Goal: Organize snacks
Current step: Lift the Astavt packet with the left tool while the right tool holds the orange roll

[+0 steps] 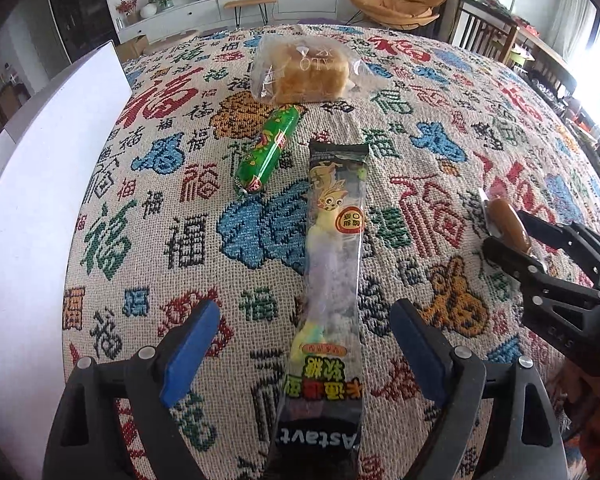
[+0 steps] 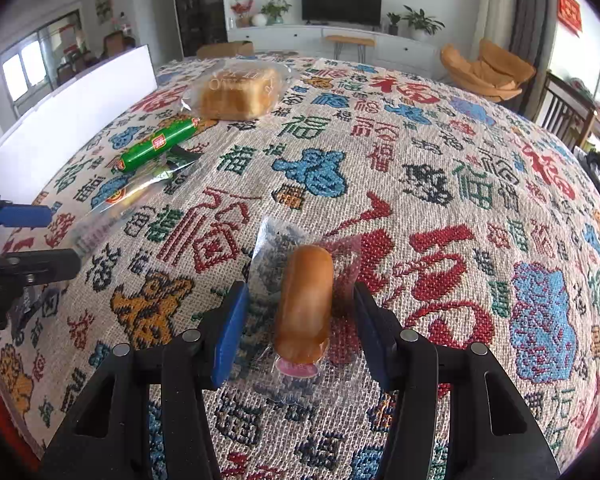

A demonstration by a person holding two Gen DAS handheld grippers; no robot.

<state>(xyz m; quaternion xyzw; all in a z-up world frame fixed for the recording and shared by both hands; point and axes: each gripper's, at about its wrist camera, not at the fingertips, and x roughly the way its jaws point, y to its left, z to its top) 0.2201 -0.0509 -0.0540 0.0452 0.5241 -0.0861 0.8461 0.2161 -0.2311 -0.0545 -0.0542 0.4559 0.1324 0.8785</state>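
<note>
A long black gummy candy packet [image 1: 334,264] lies on the patterned tablecloth between the open jaws of my left gripper [image 1: 304,328]. A wrapped brown bread roll [image 2: 306,304] lies between the open jaws of my right gripper [image 2: 298,306]; it also shows in the left wrist view [image 1: 508,226]. A green sausage stick [image 1: 266,148] lies beyond the candy packet, also seen in the right wrist view [image 2: 158,146]. A bagged toast loaf [image 1: 308,72] sits further back and shows in the right wrist view [image 2: 240,94].
A white box [image 1: 48,184] stands along the table's left edge, also in the right wrist view [image 2: 68,116]. The tablecloth [image 1: 440,140] covers the whole table. Chairs [image 1: 484,32] stand beyond the right side.
</note>
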